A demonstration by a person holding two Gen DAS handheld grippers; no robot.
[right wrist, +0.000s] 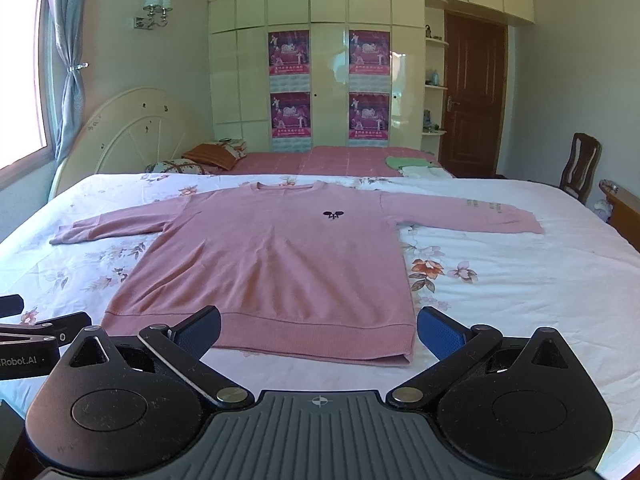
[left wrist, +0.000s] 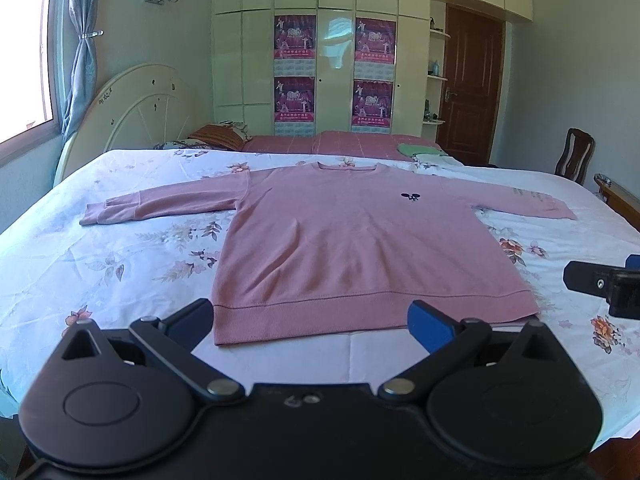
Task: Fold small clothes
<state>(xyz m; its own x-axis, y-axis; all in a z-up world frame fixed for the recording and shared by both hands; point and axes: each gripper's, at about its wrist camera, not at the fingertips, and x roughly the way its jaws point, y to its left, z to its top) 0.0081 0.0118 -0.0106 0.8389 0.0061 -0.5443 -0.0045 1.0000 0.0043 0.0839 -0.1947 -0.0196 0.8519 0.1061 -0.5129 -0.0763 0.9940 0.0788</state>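
Note:
A pink long-sleeved sweater (left wrist: pixel 344 236) lies flat and face up on the floral bed sheet (left wrist: pixel 120 264), both sleeves spread out, hem nearest me. It also shows in the right wrist view (right wrist: pixel 276 264). My left gripper (left wrist: pixel 316 322) is open and empty, just above the hem's left half. My right gripper (right wrist: pixel 320 330) is open and empty, at the hem's right half. The right gripper shows at the right edge of the left wrist view (left wrist: pixel 604 284); the left gripper shows at the left edge of the right wrist view (right wrist: pixel 36 340).
Pillows (left wrist: pixel 216 138) lie by the headboard (left wrist: pixel 140 116) at the far left. A green cloth (left wrist: pixel 420 149) lies on a pink blanket (left wrist: pixel 340 142) at the far side. A wooden chair (left wrist: pixel 574 154) and a door (left wrist: pixel 468 84) stand at the right, a wardrobe (left wrist: pixel 320 40) behind.

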